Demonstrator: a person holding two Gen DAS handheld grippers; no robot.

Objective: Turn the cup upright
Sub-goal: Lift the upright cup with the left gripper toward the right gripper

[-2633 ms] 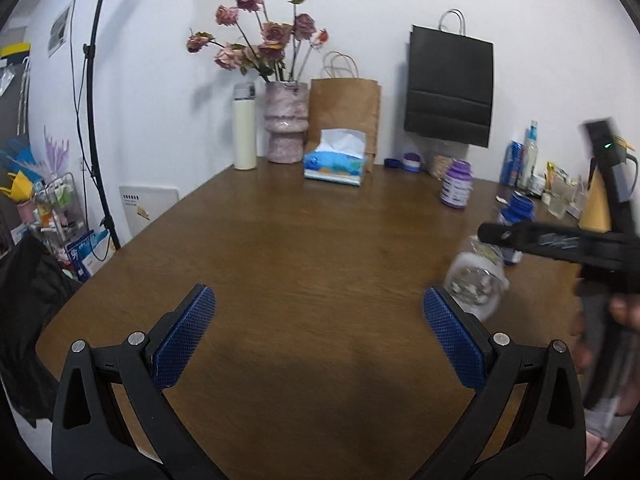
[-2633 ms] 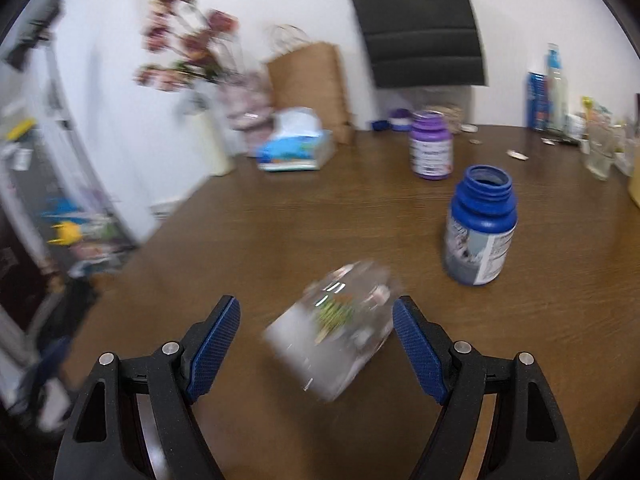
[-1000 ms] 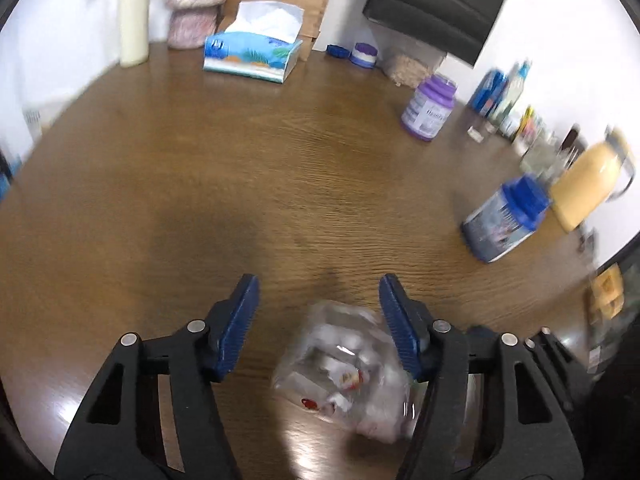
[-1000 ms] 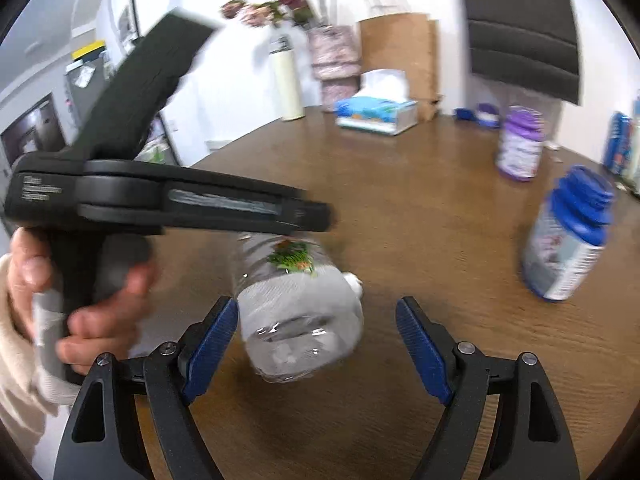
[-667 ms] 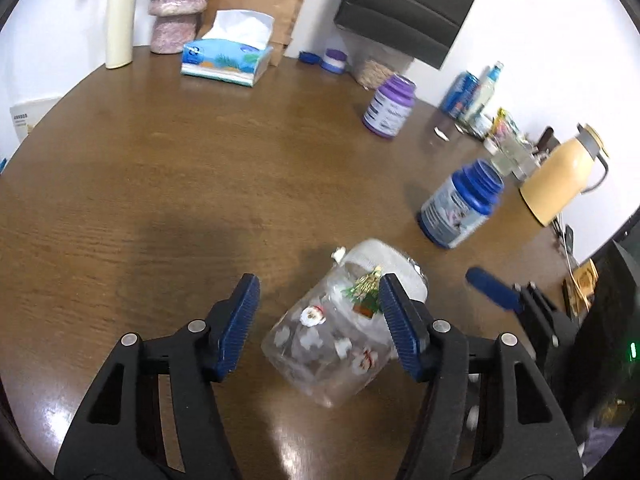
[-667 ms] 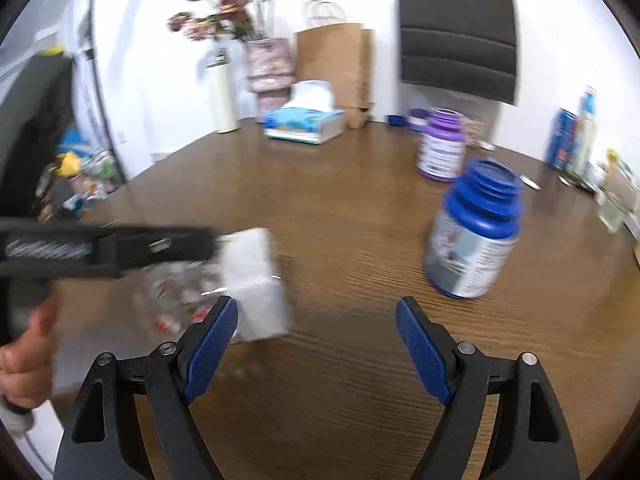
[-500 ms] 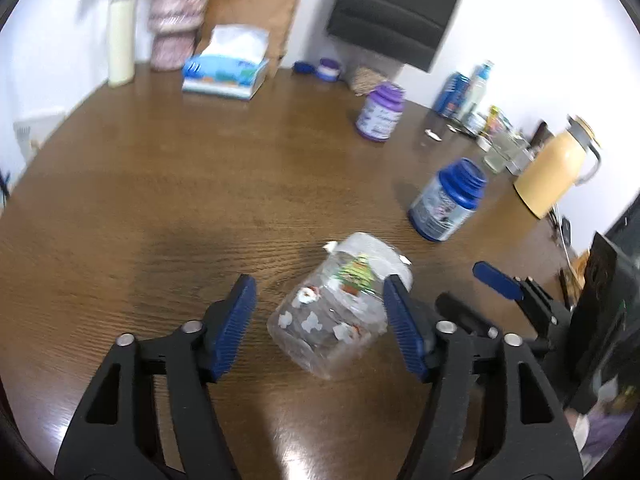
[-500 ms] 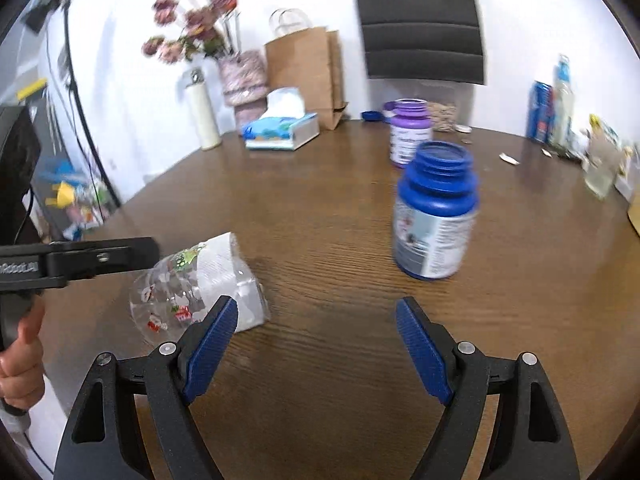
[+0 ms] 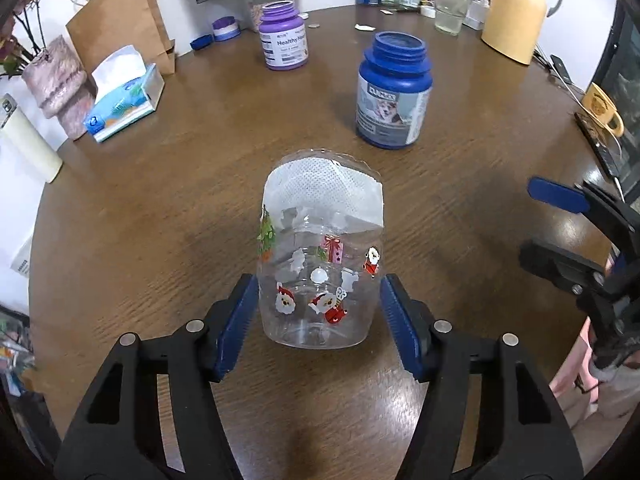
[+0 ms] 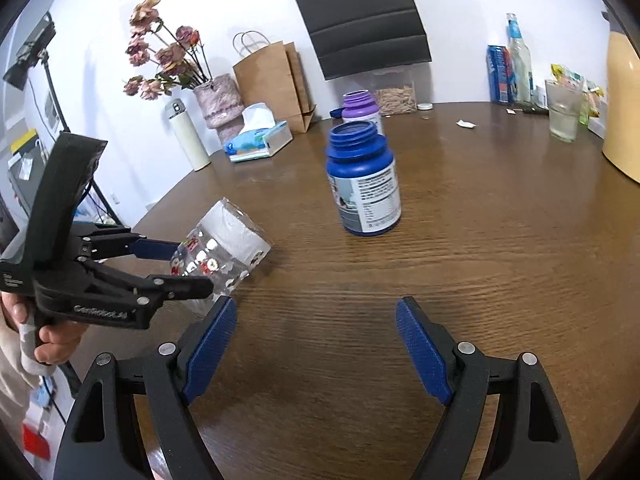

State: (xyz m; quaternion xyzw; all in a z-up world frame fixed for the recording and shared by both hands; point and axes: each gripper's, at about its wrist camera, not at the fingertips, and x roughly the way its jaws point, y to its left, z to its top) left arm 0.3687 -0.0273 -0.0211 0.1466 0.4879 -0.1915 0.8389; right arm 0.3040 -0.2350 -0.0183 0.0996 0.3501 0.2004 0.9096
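- The round brown wooden table (image 9: 160, 208) carries everything.
- The left gripper (image 9: 318, 312), black with blue ribbed pads, is closed around the lower body of the cup, one pad pressed to each side.
- The right gripper (image 10: 316, 340) hovers over bare wood with its fingers spread wide, gripping nothing.
- The blue plastic jar with a dog label (image 9: 394, 90) stands upright beyond the cup, lid off.
- The clear plastic cup with Christmas stickers (image 9: 320, 264), white tissue stuffed inside, is tilted off the tabletop in the left gripper's hold.
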